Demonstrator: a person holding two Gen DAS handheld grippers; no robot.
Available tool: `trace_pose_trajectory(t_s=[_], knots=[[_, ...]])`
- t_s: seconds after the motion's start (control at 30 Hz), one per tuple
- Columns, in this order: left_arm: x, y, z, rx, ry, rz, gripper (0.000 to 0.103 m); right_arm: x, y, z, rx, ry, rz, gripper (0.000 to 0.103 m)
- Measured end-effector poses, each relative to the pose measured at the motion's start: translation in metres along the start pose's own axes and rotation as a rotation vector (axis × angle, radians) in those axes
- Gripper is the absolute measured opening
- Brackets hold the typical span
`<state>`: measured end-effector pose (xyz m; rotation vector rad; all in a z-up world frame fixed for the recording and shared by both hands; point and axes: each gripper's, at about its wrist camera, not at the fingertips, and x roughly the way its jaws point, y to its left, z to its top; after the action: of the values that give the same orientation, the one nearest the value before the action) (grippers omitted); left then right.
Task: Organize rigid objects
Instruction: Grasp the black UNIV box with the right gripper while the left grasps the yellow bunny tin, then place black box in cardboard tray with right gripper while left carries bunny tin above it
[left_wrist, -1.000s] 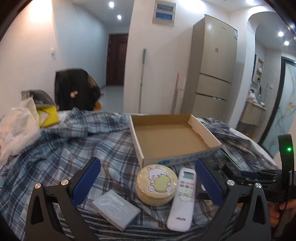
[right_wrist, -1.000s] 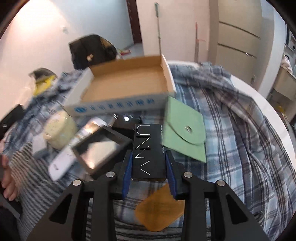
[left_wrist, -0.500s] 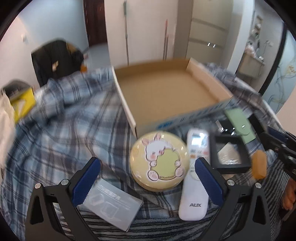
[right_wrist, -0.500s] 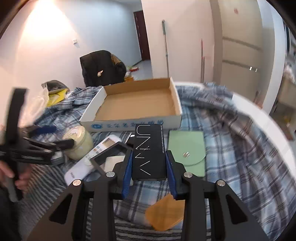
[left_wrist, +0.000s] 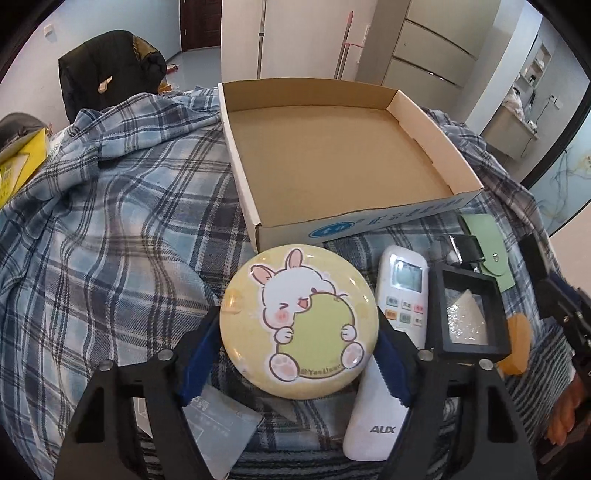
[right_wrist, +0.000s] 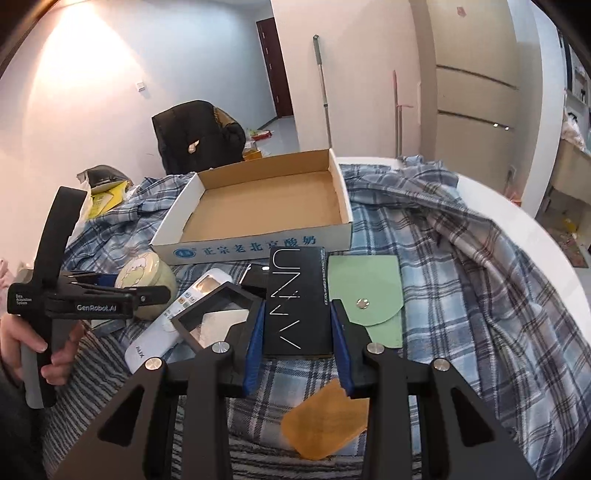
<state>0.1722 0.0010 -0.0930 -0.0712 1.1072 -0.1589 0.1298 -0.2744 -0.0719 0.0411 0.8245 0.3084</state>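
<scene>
Blue ribbed jaws around round glossy tin (left_wrist: 298, 325)

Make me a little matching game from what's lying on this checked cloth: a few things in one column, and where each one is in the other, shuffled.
Things:
1. round rabbit tin
2. black box
3. white remote
4. cardboard tray

Places:
A. between the right gripper's blue pads
B. empty, behind the other items
C. between the left gripper's blue pads
D. lying flat between the tin and a black frame

Pairs: 1-C, 2-A, 3-D, 4-B
</scene>
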Motion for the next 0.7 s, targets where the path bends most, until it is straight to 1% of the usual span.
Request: trace_pose_trajectory(t_s=[0.07, 0.2, 0.3, 0.4, 0.47, 0.53, 0.57, 0.6, 0.63, 0.7], knots=[[-0.004, 0.003, -0.001, -0.002, -0.017, -0.009, 0.078, 0.002, -0.001, 0.0, 0.008, 0.007, 0.002, 0.033], [-0.018, 0.008, -0.003, -0.009, -0.053, -0.03, 0.078, 0.002, 0.0, 0.0, -0.011, -0.004, -0.034, 0.032], [-0.033, 0.013, -0.007, -0.043, -0.075, -0.056, 0.078, 0.003, -0.001, 0.0, -0.004, -0.003, -0.03, 0.033], [-0.051, 0.011, -0.01, -0.029, -0.097, -0.063, 0.077, 0.006, -0.001, 0.0, -0.004, 0.009, -0.034, 0.033], [-0.065, 0.009, -0.013, -0.027, -0.119, -0.04, 0.077, 0.006, -0.002, 0.001, 0.0, 0.012, -0.029, 0.033], [-0.087, 0.001, -0.018, 0.022, -0.186, 0.024, 0.077, 0.005, -0.003, 0.001, 0.004, 0.007, -0.034, 0.032], [-0.095, -0.003, -0.019, 0.047, -0.213, 0.041, 0.077, 0.004, -0.004, 0.002, 0.008, 0.003, -0.038, 0.033], [-0.105, -0.006, -0.021, 0.065, -0.236, 0.046, 0.077, 0.002, -0.006, 0.003, 0.016, 0.002, -0.039, 0.033], [-0.114, -0.007, -0.021, 0.068, -0.247, 0.034, 0.077, 0.002, -0.007, 0.004, 0.021, 0.001, -0.037, 0.033], [-0.13, -0.006, -0.02, 0.057, -0.261, -0.009, 0.077, -0.003, -0.009, 0.006, 0.03, -0.003, -0.034, 0.033]])
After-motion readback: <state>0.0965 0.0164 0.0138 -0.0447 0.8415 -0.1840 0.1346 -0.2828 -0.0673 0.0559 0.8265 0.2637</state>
